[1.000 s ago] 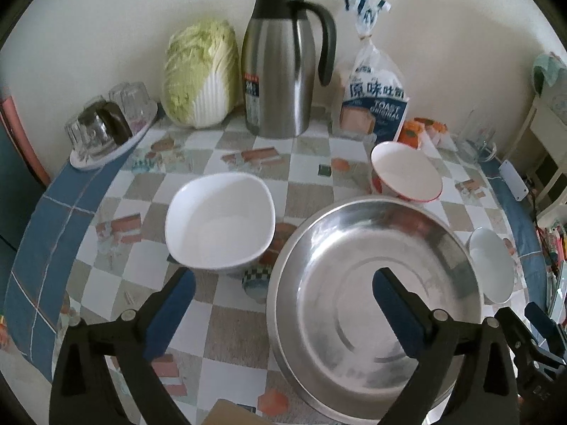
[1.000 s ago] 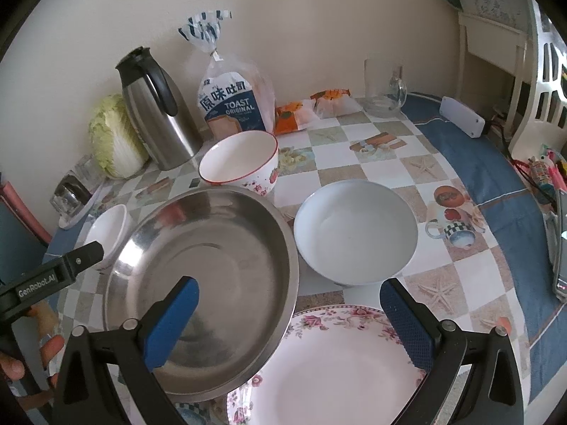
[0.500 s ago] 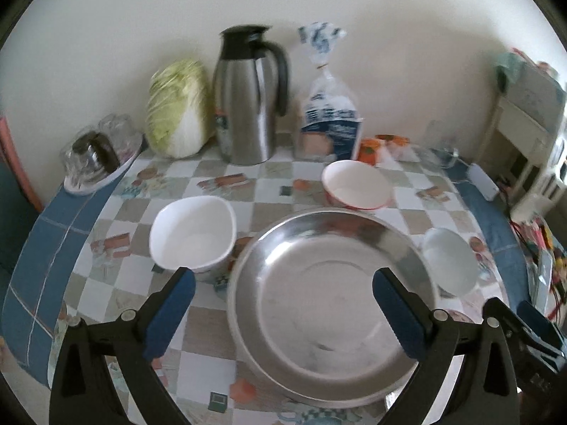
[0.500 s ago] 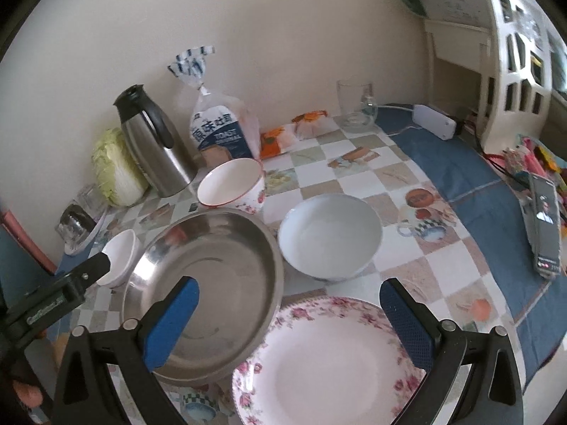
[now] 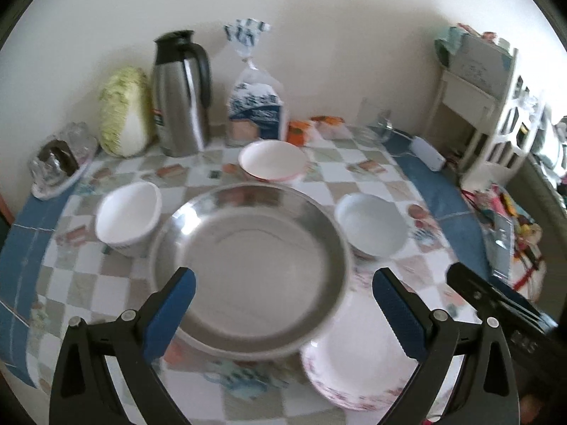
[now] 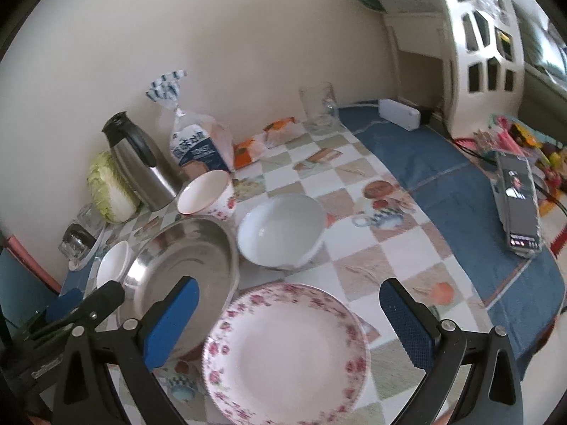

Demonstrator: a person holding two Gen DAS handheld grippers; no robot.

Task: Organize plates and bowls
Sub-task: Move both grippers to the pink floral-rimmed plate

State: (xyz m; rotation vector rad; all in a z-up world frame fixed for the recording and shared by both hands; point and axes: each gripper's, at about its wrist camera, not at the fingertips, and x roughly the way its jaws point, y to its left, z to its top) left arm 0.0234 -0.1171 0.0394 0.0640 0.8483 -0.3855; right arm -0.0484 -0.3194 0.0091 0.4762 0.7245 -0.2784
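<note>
Plate [image 6: 287,350] white, pink floral rim; basin [image 5: 248,258] silver (tablecloth [image 6: 418,173] checked, blue-bordered).

This is a home dining corner — a table [image 6: 407,255] pushed against a plain cream wall and covered in a checked cloth printed with cups and food. Household groceries line the wall side: a napa cabbage [image 5: 124,120], a steel thermos jug [image 5: 180,95], a bagged loaf of toast bread [image 5: 257,106] and small snack packets [image 6: 269,138]. A tray of upturned glasses [image 5: 60,156], a phone [image 6: 517,205] lying on the blue border and a white lattice shelf unit [image 6: 485,42] beside the table — all domestic clutter.
</note>
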